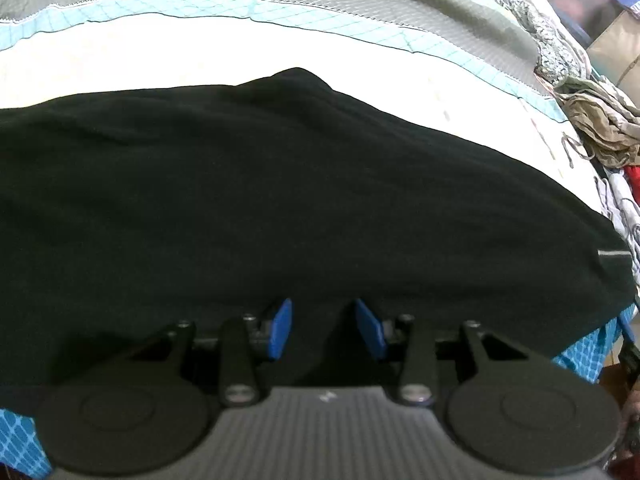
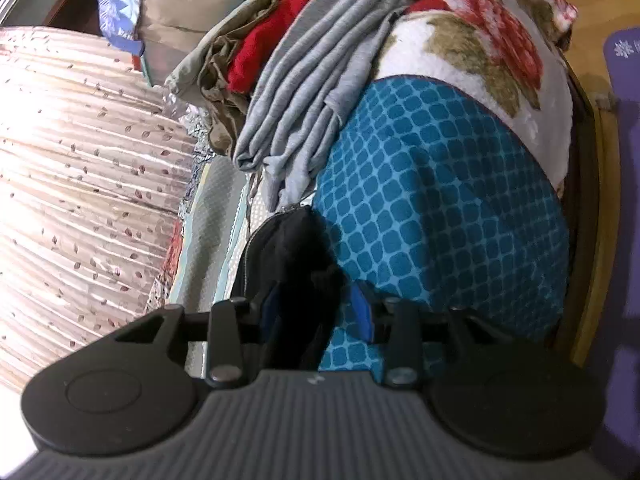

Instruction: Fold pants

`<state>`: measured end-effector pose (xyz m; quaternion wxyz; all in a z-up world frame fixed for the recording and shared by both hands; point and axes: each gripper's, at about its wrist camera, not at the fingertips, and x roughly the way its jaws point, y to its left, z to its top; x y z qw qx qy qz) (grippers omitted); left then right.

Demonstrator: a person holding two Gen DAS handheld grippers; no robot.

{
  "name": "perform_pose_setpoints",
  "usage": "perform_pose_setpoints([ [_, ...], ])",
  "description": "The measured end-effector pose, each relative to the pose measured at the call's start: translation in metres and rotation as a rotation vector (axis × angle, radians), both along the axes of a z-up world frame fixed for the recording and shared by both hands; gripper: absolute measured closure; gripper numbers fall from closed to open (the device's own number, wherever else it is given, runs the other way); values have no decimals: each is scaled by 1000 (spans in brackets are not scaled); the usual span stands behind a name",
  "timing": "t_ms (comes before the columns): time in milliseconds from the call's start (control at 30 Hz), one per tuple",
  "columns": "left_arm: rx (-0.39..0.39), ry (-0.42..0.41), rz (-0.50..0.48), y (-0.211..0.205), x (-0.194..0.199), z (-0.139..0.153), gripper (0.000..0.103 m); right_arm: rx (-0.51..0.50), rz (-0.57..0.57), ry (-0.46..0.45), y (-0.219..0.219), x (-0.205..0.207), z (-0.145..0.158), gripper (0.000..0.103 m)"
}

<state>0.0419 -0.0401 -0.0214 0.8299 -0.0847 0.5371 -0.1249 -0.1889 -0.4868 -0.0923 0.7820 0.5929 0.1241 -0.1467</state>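
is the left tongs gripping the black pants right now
No, the left tongs stand open above the black pants, with a clear gap between the blue pads and no cloth pinched.

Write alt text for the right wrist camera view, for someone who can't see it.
The right gripper pinches a bunch of black pants between its blue fingers above a teal patterned sheet. Behind lie gray clothes, a red garment and a floral blanket.

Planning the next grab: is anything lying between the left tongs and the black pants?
Nothing visible does. The left tongs hang open right over the black pants, with only bare dark cloth in front of them.
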Motion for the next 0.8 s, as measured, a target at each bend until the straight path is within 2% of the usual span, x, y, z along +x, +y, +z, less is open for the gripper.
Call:
perform_pose_setpoints([
  [233, -17, -2, 5, 2, -2, 0, 65, -3, 8, -20, -1, 20, 7, 59],
  [300, -15, -4, 2, 1, -1, -1, 65, -10, -2, -5, 0, 22, 8, 62],
  [333, -14, -6, 0, 1, -1, -1, 65, -18, -4, 3, 0, 23, 6, 64],
  [467, -13, -5, -1, 2, -1, -1, 65, -50, 11, 21, 2, 25, 10, 83],
  [633, -53, -13, 5, 8, -1, 7, 65, -226, 112, -35, 26, 35, 65, 85],
  [700, -102, -26, 15, 13, -1, 13, 65, -349, 207, -69, 50, 48, 95, 85],
  [800, -187, -50, 33, 24, -2, 24, 65, -546, 421, -102, 107, 78, 129, 85],
])
